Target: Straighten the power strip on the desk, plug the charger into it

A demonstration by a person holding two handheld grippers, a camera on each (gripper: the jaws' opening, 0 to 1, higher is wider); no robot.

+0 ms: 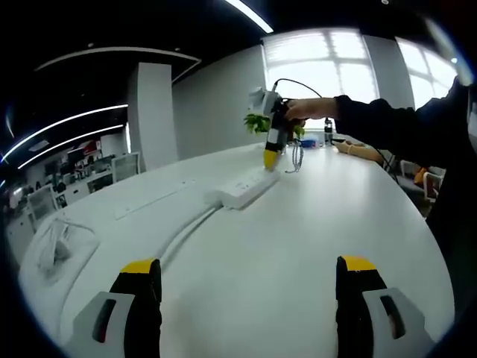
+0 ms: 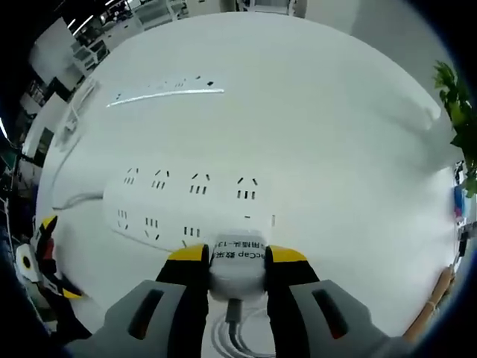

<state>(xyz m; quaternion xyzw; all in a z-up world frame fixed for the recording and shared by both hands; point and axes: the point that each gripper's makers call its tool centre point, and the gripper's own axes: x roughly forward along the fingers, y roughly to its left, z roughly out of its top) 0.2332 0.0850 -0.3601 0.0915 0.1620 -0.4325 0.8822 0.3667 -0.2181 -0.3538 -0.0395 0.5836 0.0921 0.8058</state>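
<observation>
**Jaws closed on the charger over the power strip**

Jaws of the right gripper [image 2: 237, 257] are pinched onto the white charger [image 2: 237, 270] from both sides, yellow tips against its body, its cable [image 2: 234, 319] trailing back between them. The charger sits just at the near edge of the white power strip [image 2: 186, 203]; whether its pins are seated in a socket cannot be told. In the left gripper view that same gripper [image 1: 272, 158] points down at the far end of the power strip [image 1: 248, 187], held by a person's hand [image 1: 302, 110] in a dark sleeve. The strip lies near the middle of the white desk [image 1: 298, 239], its cord [image 1: 182, 235] running toward the near edge. Left gripper [image 1: 248, 287] hangs over the near part of the desk, jaws spread wide with nothing between them. A green plant [image 1: 258, 123] stands at the far edge
</observation>
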